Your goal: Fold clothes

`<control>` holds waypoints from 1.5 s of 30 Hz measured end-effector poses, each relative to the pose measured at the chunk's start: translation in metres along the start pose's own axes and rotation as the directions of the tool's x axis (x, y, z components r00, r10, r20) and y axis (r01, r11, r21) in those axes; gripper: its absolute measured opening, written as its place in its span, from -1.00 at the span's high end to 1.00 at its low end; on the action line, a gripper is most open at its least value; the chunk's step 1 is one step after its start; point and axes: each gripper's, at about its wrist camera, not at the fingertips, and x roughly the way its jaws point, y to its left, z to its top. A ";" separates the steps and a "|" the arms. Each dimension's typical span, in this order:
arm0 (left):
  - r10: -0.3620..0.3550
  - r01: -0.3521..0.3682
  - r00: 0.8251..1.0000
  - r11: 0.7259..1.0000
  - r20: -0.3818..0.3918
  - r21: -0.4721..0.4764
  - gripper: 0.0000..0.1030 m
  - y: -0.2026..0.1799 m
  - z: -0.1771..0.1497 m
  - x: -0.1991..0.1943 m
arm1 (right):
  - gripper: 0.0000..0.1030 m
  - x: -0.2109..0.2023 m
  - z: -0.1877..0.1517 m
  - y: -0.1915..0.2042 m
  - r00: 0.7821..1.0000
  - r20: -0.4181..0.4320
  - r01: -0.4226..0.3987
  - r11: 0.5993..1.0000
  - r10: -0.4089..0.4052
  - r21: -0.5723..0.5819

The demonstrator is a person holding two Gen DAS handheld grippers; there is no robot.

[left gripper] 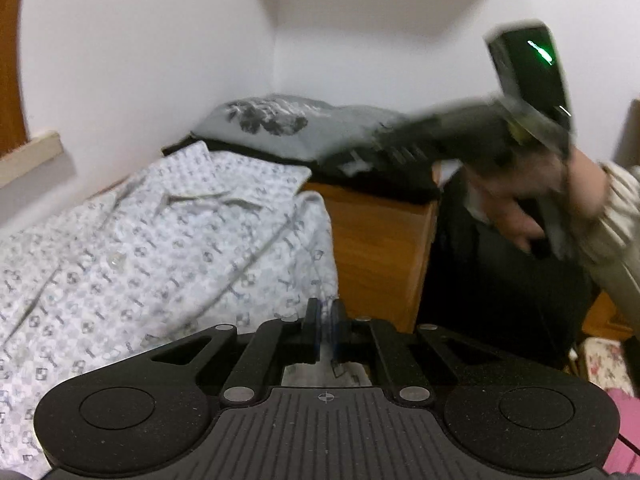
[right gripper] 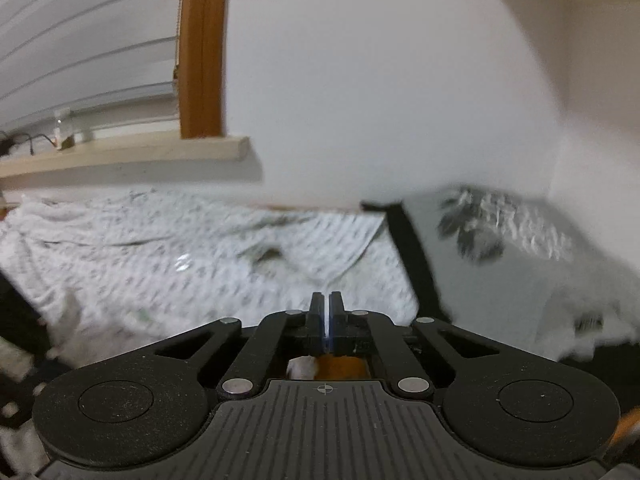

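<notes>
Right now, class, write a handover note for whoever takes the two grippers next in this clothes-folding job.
Left gripper: fingers shut at the edge of the patterned shirt; a pinch on cloth cannot be confirmed.
Right gripper: shut over the shirt, same doubt.
Shirt: spread out on the wooden table, collar showing.
Done: no fold visible.
Left: all folds.

Soft cloth, varnished wood, matt black plastic

Printed woven shirt (left gripper: 160, 248), creased and matt; smooth orange-brown wooden cabinet (left gripper: 376, 248); grainy matt plastic left gripper (left gripper: 326, 308) with dull metal rivets; grey cloth pillow (left gripper: 280, 120).
</notes>
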 end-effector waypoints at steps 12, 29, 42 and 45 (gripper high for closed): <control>-0.003 0.003 1.000 1.000 0.023 0.002 0.90 -0.006 -0.005 -0.012 | 0.35 0.021 -0.033 0.002 0.973 -0.053 -0.190 0.903 0.227 0.386; 0.016 -0.015 0.999 1.000 0.050 -0.025 0.90 0.002 -0.003 -0.013 | 0.18 0.013 -0.030 0.007 0.952 -0.029 -0.253 0.834 0.306 0.491; -0.030 0.030 0.999 1.000 0.030 0.002 0.90 -0.008 -0.012 -0.006 | 0.87 0.043 -0.024 -0.025 0.992 -0.008 -0.102 0.840 0.125 0.532; -0.034 0.034 0.999 0.999 0.023 0.000 0.90 -0.008 -0.014 -0.003 | 0.87 0.044 -0.014 -0.036 0.995 0.049 -0.102 0.848 0.089 0.521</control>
